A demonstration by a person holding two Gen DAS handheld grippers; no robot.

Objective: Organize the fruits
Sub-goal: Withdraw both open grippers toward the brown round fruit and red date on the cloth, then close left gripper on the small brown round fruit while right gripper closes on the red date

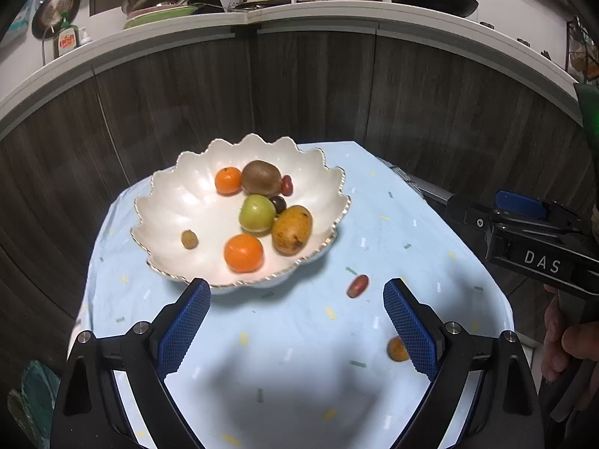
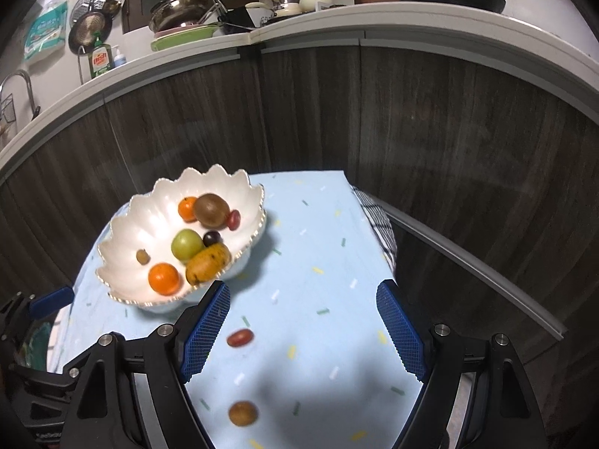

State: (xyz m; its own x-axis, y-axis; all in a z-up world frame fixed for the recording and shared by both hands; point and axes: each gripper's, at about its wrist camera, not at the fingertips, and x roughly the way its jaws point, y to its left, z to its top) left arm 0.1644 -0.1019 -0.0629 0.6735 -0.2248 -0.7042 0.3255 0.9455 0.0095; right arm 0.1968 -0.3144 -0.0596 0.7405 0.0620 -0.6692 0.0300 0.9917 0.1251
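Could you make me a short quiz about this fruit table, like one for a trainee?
1. True or false: the white scalloped ceramic bowl holds two round orange tangerines.
2. How many small fruits lie loose on the pale blue speckled tablecloth, outside the bowl?
A. none
B. two
C. four
3. Fill in: the right tool has its jaws ____, with nothing between the pads.

Key:
1. True; the second tangerine sits at the back beside the brown fuzzy kiwi.
2. B: an oblong dark red fruit and a round tan-brown fruit.
3. open
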